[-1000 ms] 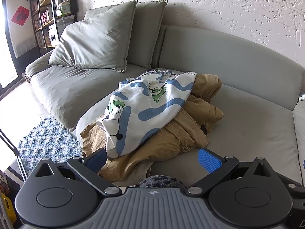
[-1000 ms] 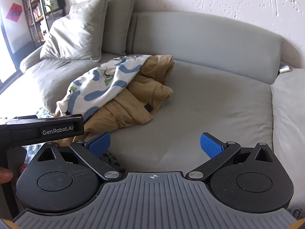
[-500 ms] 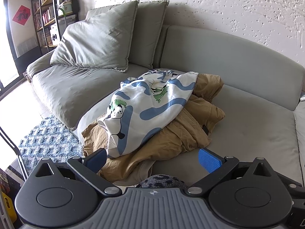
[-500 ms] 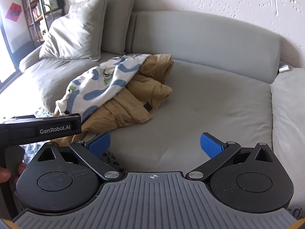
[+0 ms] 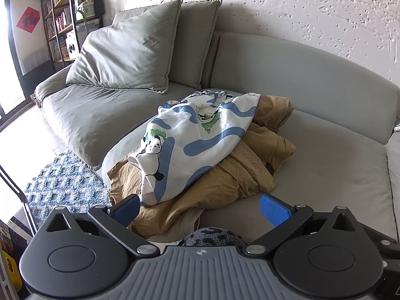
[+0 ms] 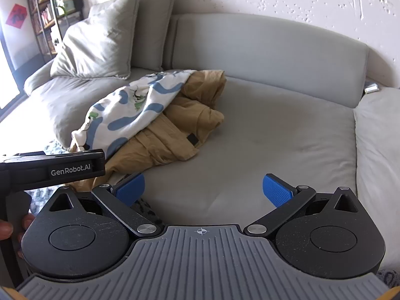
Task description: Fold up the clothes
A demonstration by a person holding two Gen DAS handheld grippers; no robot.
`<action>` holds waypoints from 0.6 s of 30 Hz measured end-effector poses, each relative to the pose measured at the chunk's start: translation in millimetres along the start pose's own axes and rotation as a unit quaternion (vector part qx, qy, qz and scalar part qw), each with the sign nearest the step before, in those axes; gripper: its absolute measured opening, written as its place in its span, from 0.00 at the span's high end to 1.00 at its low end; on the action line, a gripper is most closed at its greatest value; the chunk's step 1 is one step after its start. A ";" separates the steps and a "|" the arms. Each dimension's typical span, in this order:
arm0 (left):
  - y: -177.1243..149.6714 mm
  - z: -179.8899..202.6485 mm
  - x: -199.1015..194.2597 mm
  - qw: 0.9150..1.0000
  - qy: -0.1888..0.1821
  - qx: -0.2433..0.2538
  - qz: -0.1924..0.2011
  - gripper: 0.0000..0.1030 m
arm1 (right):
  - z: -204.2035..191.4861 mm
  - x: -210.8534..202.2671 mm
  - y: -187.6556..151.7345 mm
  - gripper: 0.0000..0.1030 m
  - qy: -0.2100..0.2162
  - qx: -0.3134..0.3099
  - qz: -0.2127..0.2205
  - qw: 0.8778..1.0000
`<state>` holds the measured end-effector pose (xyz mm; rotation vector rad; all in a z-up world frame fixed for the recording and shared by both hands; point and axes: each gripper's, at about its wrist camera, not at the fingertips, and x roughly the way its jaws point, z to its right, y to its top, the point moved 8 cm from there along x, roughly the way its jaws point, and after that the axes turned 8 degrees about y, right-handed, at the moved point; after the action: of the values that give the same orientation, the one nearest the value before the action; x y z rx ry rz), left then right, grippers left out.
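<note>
A white garment with blue blotches and panda prints (image 5: 192,140) lies crumpled on top of a tan garment (image 5: 232,175) on the grey sofa seat (image 5: 325,165). Both also show in the right wrist view, the white one (image 6: 130,115) over the tan one (image 6: 175,137). My left gripper (image 5: 200,208) is open and empty, just short of the pile's near edge. My right gripper (image 6: 203,191) is open and empty over bare seat to the right of the pile. The left gripper's body (image 6: 50,170) shows at the left of the right wrist view.
Two large grey cushions (image 5: 130,52) lean on the sofa back at the left. A blue patterned rug (image 5: 57,185) lies on the floor below the sofa edge. A bookshelf (image 5: 67,17) stands at far left. A pale cushion (image 6: 377,155) borders the seat at right.
Both grippers have shifted slightly, so the pile and sofa sit a little differently in each view. The clothes have not moved. Both grippers stay open.
</note>
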<state>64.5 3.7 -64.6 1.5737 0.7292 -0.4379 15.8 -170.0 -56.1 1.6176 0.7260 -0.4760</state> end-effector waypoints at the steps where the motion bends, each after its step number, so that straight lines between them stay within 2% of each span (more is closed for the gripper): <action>1: -0.2 0.0 0.1 1.000 0.000 0.000 0.000 0.01 | 0.2 0.0 0.0 0.00 0.000 0.000 0.000 1.000; 11: 2.9 -7.9 5.1 1.000 0.005 -0.011 0.001 0.01 | 0.7 3.8 0.8 0.00 -0.003 0.005 0.001 1.000; 18: 9.9 -40.8 19.3 0.998 0.009 -0.068 0.005 0.01 | -7.0 15.4 4.0 0.00 0.012 0.015 0.005 1.000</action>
<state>79.6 47.4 -64.3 1.4547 0.7486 -0.3597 28.9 -160.5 -62.2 1.6572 0.7318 -0.4636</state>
